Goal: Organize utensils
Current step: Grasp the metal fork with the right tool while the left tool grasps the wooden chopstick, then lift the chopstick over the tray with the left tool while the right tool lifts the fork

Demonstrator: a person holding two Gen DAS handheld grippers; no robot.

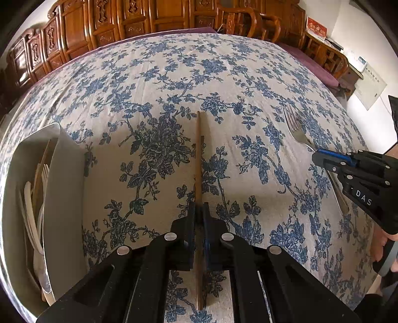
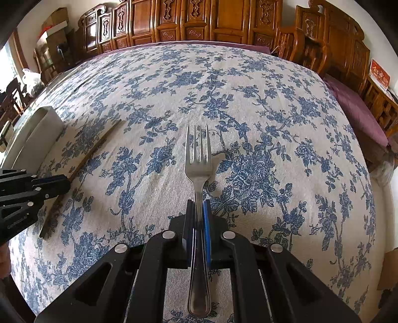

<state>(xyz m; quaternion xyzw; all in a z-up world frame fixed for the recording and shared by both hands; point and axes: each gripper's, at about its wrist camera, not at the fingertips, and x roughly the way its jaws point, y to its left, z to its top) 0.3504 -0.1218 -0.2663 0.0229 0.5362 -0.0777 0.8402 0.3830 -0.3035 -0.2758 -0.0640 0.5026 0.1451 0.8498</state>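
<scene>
The left tool (image 1: 198, 211) is clamped on a brown wooden chopstick (image 1: 198, 154), its black pads pressed to either side of the stick. The chopstick runs straight away from the camera over the blue-flowered cloth (image 1: 154, 82) of the tabletop; its near end passes under the tool's frame and is partly hidden there. Whether the stick rests on the cloth or is just clear of it cannot be told from this angle.

The right tool (image 2: 199, 211) is closed on a steel fork (image 2: 198, 159), gripping the narrow neck below the tines, with the tines pointing away and the handle running back beneath the tool. In the left wrist view the same fork lies towards the right edge, and its middle is covered by the right tool, so only the tines and part of the handle show.

At the left edge stands a white utensil holder (image 1: 63, 188), cut off by the fisheye rim. Inside it are pale utensils (image 1: 31, 213), possibly a fork and some spoons, though shadow and distortion make them hard to tell apart. In the right wrist view only one white corner of the holder shows, just beyond the far end of the chopstick.

Carved wooden furniture (image 2: 199, 22) lines the far side
</scene>
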